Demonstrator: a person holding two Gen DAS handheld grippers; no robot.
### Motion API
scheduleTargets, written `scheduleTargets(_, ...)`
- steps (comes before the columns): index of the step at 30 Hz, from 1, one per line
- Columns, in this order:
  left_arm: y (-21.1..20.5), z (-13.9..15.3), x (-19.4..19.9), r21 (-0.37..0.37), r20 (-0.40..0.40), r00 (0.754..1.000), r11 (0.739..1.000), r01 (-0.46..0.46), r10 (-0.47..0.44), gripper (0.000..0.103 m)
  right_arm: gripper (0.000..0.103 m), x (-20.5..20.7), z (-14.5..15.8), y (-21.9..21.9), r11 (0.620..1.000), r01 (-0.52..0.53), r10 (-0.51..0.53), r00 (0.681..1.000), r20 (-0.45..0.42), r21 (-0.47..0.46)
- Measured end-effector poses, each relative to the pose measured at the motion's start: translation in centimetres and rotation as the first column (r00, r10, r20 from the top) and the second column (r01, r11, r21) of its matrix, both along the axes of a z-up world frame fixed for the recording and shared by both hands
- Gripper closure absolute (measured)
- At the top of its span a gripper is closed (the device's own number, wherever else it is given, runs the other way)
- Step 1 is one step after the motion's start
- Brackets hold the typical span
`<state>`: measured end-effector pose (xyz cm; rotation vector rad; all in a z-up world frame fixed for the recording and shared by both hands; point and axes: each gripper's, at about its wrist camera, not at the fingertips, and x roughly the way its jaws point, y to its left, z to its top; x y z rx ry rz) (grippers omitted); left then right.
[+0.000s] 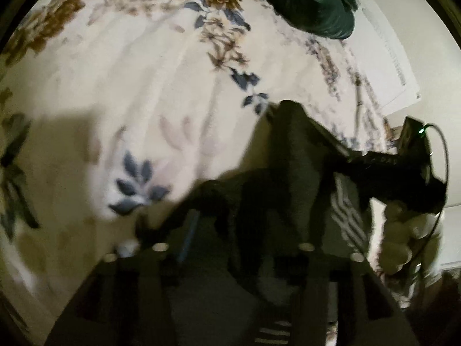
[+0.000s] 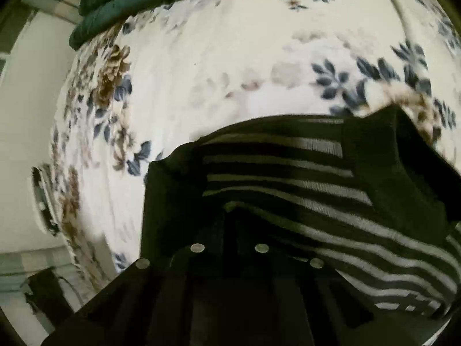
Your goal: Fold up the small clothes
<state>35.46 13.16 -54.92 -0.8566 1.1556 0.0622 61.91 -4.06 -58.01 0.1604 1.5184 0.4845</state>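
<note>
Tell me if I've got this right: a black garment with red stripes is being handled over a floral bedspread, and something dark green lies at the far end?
Not quite: the stripes are pale grey-white, not red. The right wrist view shows the black striped garment most clearly. The rest holds: it lies over the floral bedspread, with a dark green item at the far end.

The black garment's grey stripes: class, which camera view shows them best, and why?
The right wrist view. There the striped garment fills the lower centre, its grey bands sharp. The left wrist view is blurred: mostly plain black cloth, with only a narrow strip of stripes beside the right claw.
</note>
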Motion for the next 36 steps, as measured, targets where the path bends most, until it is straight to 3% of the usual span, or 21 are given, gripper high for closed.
scheduleTargets(3,-0.7,-0.6,1.1,-0.055,-0.004,1.000,0.998,0.007,-0.008,0.055,0.098,-0.1,0.2,-0.8,0.999,0.039,-0.039,0.999,-0.006,0.016)
scheduleTargets(4,-0.9,-0.9,1.6,-0.060,-0.011,1.000,0.998,0.009,-0.010,0.055,0.103,0.0,0.4,-1.1,0.999,0.053,-0.053,0.999,0.005,0.004)
scheduleTargets(7,-1.4,-1.9,2.6,-0.035,-0.015,1.000,0.999,0.016,-0.016,0.056,0.103,0.5,1.0,-2.8,0.994,0.108,-0.109,0.994,0.017,0.015)
scheduleTargets(9,-1.5,-2.1,2.7,-0.019,-0.003,1.000,1.000,0.021,-0.021,0.071,0.103,0.8,1.3,-3.1,0.995,0.091,-0.091,0.996,0.012,0.038)
scheduleTargets(10,-1.7,-1.9,2.6,0.003,0.006,0.999,0.999,0.032,-0.032,0.089,0.103,0.8,1.6,-2.8,0.997,0.057,-0.057,0.998,0.005,0.060)
scheduleTargets(12,-1.8,-1.4,2.1,0.045,0.022,0.999,0.998,0.045,-0.046,0.092,0.102,1.0,1.8,-1.6,0.996,0.012,-0.010,1.000,-0.023,0.093)
scheduleTargets(13,-1.8,-1.2,1.7,0.052,0.030,0.999,0.998,0.039,-0.041,0.094,0.095,1.1,1.9,-1.0,0.995,-0.011,0.014,0.999,-0.030,0.102)
scheduleTargets(14,-1.7,-1.1,1.5,0.054,0.033,0.999,0.998,0.034,-0.035,0.094,0.078,1.2,1.9,-0.3,0.994,-0.030,0.033,0.999,-0.029,0.106)
scheduleTargets(16,-1.5,-1.0,0.8,0.053,0.039,0.999,0.998,0.019,-0.021,0.098,0.055,1.4,1.6,1.3,0.992,-0.059,0.062,0.998,-0.026,0.113)
scheduleTargets(17,-1.5,-1.0,0.7,0.058,0.038,0.999,0.998,0.016,-0.018,0.100,0.054,1.6,1.2,2.1,0.990,-0.076,0.081,0.996,-0.039,0.117)
scheduleTargets(21,-1.3,-0.9,0.4,0.067,0.042,0.999,0.998,0.012,-0.014,0.101,0.056,1.6,-1.4,5.3,0.985,-0.168,0.171,0.981,-0.087,0.050)
scheduleTargets(23,-1.2,-0.7,0.3,0.070,0.049,0.999,0.997,0.011,-0.015,0.101,0.100,1.3,-1.2,6.1,0.982,-0.190,0.189,0.981,-0.038,-0.014)
scheduleTargets(29,-0.2,-2.0,-1.1,0.085,0.012,0.999,0.996,-0.036,0.035,0.103,0.101,3.2,1.6,2.3,0.999,0.037,-0.036,0.997,0.072,-0.007)
scheduleTargets(32,0.7,-3.0,-1.8,0.032,-0.001,0.998,0.998,-0.059,0.059,0.103,0.101,4.6,0.4,1.4,0.999,0.040,-0.040,0.999,-0.020,0.016)
scheduleTargets(33,1.0,-3.0,-1.8,0.012,0.000,0.998,0.998,-0.062,0.062,0.103,0.100,4.8,0.2,1.5,0.999,0.030,-0.030,0.999,-0.023,-0.019)
scheduleTargets(36,1.3,-3.0,-1.4,-0.052,-0.001,0.998,0.997,-0.059,0.059,0.099,0.087,4.8,-0.3,1.3,1.000,0.017,-0.019,0.998,-0.063,-0.025)
